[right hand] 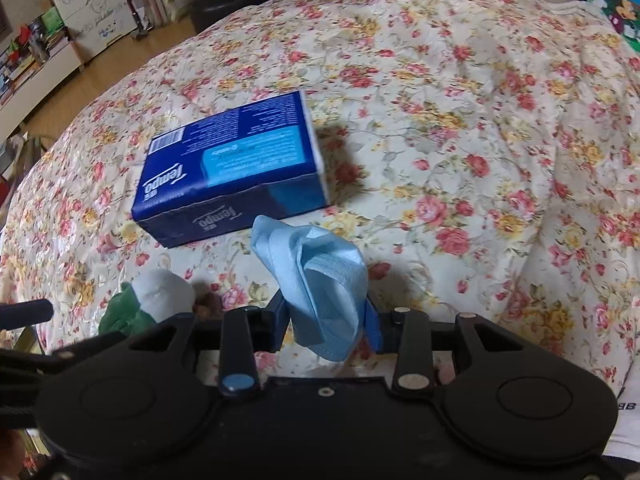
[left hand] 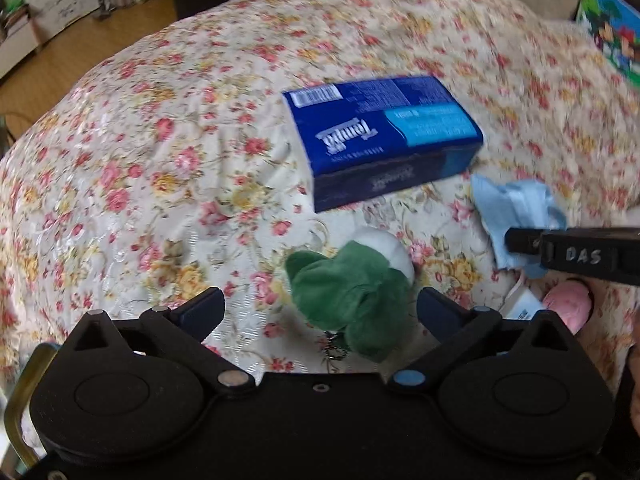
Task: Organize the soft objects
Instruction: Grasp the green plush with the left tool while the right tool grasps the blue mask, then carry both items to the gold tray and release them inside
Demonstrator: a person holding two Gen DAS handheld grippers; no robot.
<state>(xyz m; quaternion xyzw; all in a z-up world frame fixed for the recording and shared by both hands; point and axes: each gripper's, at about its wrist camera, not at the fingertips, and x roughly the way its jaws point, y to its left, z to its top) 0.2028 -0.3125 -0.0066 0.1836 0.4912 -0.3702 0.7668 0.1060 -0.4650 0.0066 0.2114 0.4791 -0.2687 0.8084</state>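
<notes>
Pale blue and floppy, the tissue [right hand: 320, 280] is bunched up and pinched in the right hand-held gripper [right hand: 326, 320], which is closed down on its lower folds while the rest flops up and over above the bedspread [right hand: 480, 120]. I'd guess it weighs basically nothing and would tear or slip out if tugged, so a pinch on a thick wad of folds seems the safer hold.

The left hand-held gripper [left hand: 320, 312] is spread wide with nothing in it, hovering right over the green plush toy [left hand: 348, 296], which sits between its fingers without touching them as far as I can tell. The plush looks squishy and forgiving, so grabbing the fat middle should work.

Nearby: the blue Tempo tissue pack [left hand: 380, 132] lies flat just beyond both, soft-sided but bulkier. A pink fuzzy thing [left hand: 568, 304] peeks out at the right, mostly hidden. The two grippers are close together, so bumping is the main worry.
</notes>
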